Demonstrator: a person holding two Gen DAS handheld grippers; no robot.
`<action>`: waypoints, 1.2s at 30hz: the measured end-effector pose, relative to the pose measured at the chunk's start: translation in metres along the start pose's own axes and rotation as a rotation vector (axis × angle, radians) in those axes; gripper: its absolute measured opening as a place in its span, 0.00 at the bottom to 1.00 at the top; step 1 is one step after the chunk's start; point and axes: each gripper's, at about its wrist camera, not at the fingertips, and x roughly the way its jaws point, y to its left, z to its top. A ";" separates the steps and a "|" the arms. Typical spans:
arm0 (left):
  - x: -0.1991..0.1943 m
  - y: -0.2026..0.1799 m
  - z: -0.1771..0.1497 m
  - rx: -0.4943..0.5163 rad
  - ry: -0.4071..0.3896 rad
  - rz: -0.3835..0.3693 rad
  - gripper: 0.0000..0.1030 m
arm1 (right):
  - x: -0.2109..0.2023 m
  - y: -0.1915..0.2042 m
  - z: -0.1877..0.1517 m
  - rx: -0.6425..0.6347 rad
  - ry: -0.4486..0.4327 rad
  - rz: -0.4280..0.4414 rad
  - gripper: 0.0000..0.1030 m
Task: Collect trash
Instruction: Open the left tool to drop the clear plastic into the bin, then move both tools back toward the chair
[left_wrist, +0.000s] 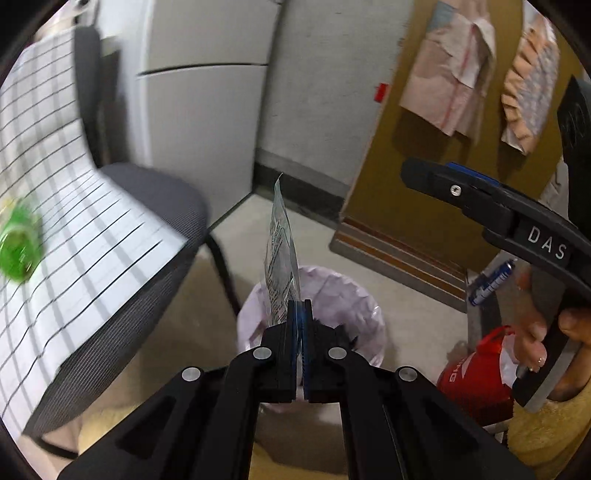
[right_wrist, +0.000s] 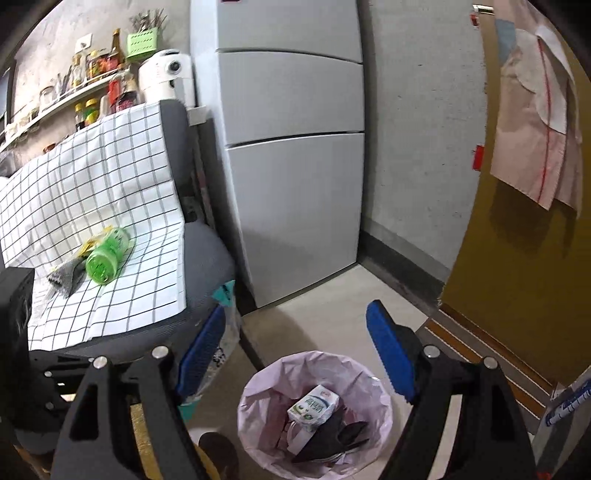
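Observation:
My left gripper (left_wrist: 300, 314) is shut on a clear printed plastic wrapper (left_wrist: 281, 254) that stands up edge-on above the pink-lined trash bin (left_wrist: 354, 295). In the right wrist view the wrapper (right_wrist: 229, 339) shows behind my left blue pad. My right gripper (right_wrist: 295, 350) is open and empty, above the bin (right_wrist: 258, 391), which holds a white milk carton (right_wrist: 314, 406) and dark scraps. A green bottle (right_wrist: 107, 254) and a grey wrapper (right_wrist: 68, 278) lie on the checked cloth (right_wrist: 110, 295) over the chair seat.
A grey chair (right_wrist: 210, 254) stands left of the bin, with a white fridge (right_wrist: 295, 184) behind. A brown door (right_wrist: 517, 277) with hanging clothes is at the right. A red bag (left_wrist: 476, 373) sits at the right in the left wrist view.

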 end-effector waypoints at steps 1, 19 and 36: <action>0.003 -0.004 0.002 0.010 -0.003 -0.009 0.02 | -0.001 -0.005 0.001 0.006 -0.005 -0.006 0.75; 0.031 0.004 0.008 -0.014 0.048 0.036 0.23 | -0.001 -0.037 0.006 0.052 -0.021 -0.043 0.75; -0.113 0.116 -0.052 -0.312 -0.041 0.475 0.42 | 0.018 0.081 0.010 -0.111 0.058 0.197 0.75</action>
